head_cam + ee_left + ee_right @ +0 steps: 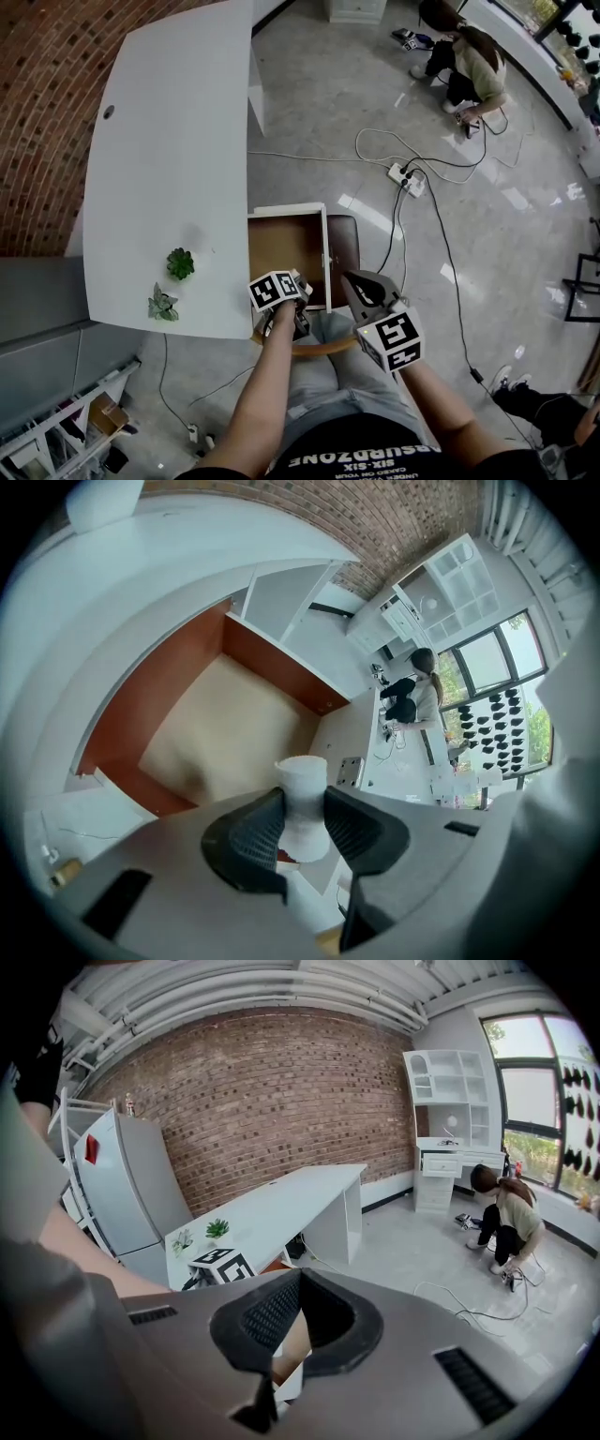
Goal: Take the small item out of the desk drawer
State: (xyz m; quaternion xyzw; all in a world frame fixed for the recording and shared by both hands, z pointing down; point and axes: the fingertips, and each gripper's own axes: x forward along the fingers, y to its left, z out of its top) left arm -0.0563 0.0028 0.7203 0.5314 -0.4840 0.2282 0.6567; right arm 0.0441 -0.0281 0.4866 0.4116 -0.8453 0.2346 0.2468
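The desk drawer stands pulled out from the white desk; its beige bottom lies bare. My left gripper hangs over the drawer's near edge, pointing steeply down. In the left gripper view its jaws are closed on a small white cylindrical item, which stands upright between the pads, above the drawer. My right gripper is just right of the drawer, tips together, nothing held. In the right gripper view its jaws meet at the tips.
Two small green plants stand near the desk's front edge. A dark seat sits beside the drawer. A power strip with cables lies on the floor, where a person crouches farther back. A fridge stands at the left.
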